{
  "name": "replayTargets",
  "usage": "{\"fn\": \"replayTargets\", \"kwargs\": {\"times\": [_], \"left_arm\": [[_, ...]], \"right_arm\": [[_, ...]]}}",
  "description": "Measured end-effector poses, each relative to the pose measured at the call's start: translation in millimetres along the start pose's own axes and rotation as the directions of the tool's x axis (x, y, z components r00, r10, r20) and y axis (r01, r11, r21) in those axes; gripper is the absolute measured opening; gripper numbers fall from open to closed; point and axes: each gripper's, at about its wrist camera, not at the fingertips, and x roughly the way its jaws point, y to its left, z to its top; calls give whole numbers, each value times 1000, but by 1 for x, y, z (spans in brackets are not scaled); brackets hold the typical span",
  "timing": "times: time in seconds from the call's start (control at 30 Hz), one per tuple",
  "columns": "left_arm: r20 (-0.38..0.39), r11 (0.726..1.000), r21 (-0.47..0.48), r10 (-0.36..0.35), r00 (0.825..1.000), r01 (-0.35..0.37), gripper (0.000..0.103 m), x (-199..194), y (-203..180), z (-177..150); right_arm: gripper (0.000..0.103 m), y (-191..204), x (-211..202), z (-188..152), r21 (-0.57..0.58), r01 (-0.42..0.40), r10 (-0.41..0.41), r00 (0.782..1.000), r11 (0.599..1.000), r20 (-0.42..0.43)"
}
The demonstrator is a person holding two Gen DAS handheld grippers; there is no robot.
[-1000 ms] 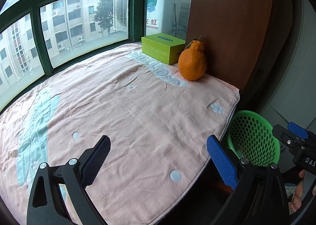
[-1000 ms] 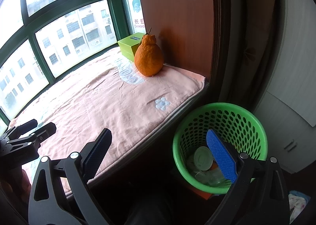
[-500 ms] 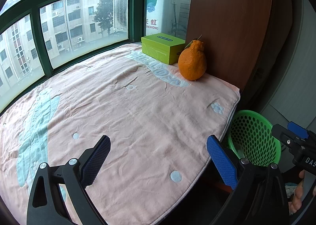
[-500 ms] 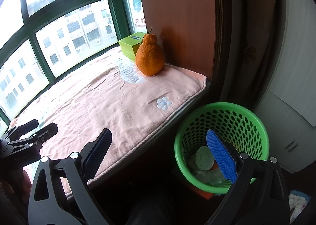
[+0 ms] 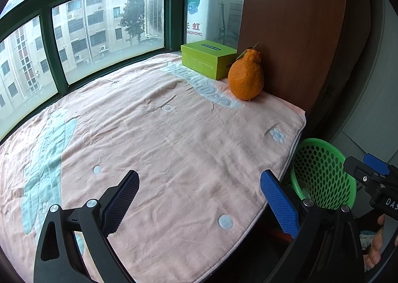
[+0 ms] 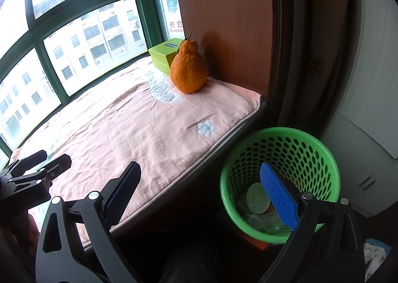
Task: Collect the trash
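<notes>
Trash, a white lid and clear wrappers, already inside the green basket on the floor beside the window seat. On the pink blanket only an orange fruit and a green box, touching or nearly so, neither looking like rubbish. Seemingly at the collecting's end; next, a look around for leftover pieces. Left gripper above the blanket, jaws wide, holding nothing. Right gripper near the basket, jaws wide, empty too.

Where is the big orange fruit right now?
The orange fruit sits at the pink blanket's far right corner, against the wooden panel, beside the green box.
</notes>
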Motion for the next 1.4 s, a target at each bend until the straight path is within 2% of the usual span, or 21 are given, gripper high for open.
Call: {"fn": "replayTargets", "kwargs": {"times": [1.4], "left_arm": [[37,999,-3,50,998,-50,94,-5,6,4]], "right_arm": [[96,7,3,2,5,-19,19,1000,1000,11]]}}
